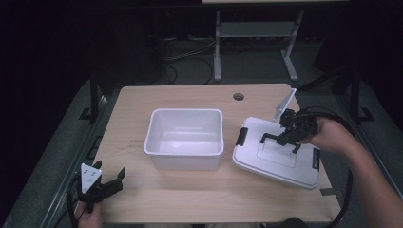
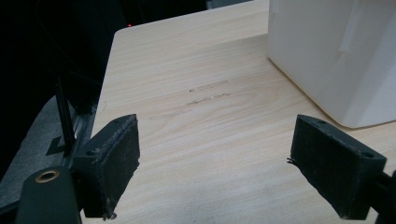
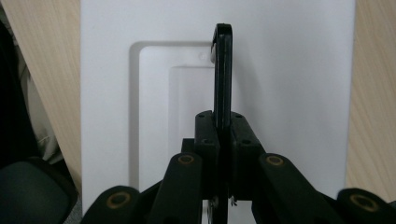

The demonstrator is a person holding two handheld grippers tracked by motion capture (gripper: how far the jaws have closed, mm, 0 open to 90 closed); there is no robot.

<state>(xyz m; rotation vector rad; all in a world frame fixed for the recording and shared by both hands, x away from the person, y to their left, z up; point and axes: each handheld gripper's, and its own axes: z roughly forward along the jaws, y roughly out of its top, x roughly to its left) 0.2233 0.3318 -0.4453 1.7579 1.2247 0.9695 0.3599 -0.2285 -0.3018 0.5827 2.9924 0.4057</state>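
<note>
An empty white plastic bin (image 1: 184,137) stands in the middle of the wooden table (image 1: 142,102). Its white lid (image 1: 273,156), with black side latches, lies to the right of it. My right gripper (image 1: 286,137) is over the lid, shut on the lid's black carry handle (image 3: 222,70), which stands up between the jaws. The lid's recessed panel (image 3: 154,107) shows below the handle. My left gripper (image 1: 110,183) hovers open at the table's front left corner, nothing between its pads (image 2: 114,156). The bin's white wall (image 2: 327,51) is at the upper right of the left gripper view.
A round cable hole (image 1: 238,96) sits near the table's far edge. Behind the table are a desk frame's metal legs (image 1: 217,47) and cables on a dark floor. Bare wood lies in front of the bin and to its left.
</note>
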